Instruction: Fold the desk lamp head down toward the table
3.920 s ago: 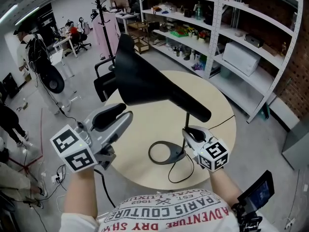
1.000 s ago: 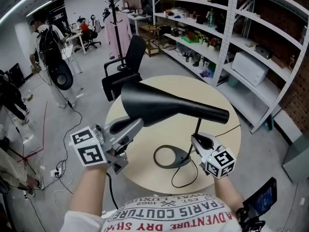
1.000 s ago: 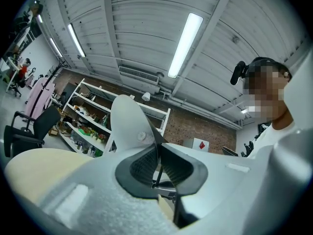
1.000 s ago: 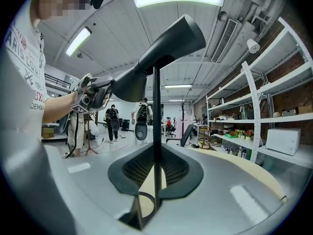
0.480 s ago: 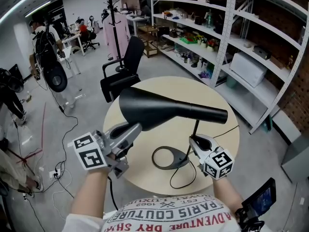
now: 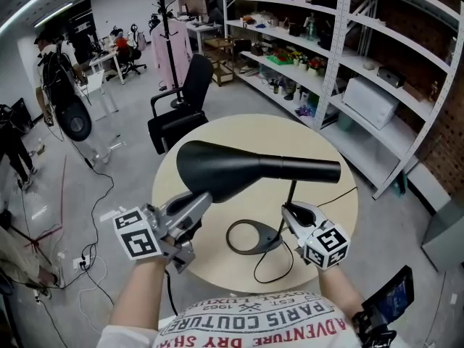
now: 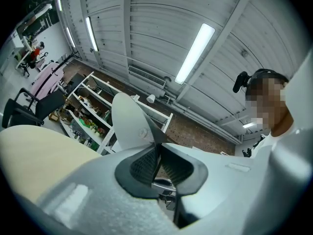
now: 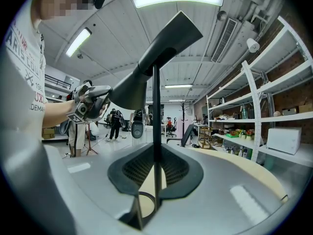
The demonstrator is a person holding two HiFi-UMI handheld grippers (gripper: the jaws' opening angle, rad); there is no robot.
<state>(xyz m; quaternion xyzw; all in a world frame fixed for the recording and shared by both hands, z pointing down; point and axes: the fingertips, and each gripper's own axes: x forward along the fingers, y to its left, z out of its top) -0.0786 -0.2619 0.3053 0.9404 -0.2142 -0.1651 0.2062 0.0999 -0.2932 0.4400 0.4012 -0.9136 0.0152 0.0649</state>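
From where I am standing, the lamp head [image 6: 246, 167] is hanging above the round table [image 6: 290, 133] with its long axis running almost level, the wide mouth pointing to 9 o'clock and the narrow neck to 3 o'clock as the head view shows it. The left gripper [image 6: 199, 201] is reaching in from 7 o'clock of that mouth, and its jaws are standing nearly together, pinching the thin rim of the shade between the pads. The right gripper [image 6: 290, 212] is sitting at about 6 o'clock of the neck, its jaws closing narrowly on the slim stem [image 6: 292, 192], which is dropping from the neck toward 7 o'clock into the ring base [image 6: 270, 242] on the tabletop. What the coming move is turning on, I judge, is this: the joint seems to be lying at the 3 o'clock end above the stem, so the left hand, gripping the end farthest from it, is the one placed to swing the mouth down toward the table, while the right is bracing the stem against tipping.
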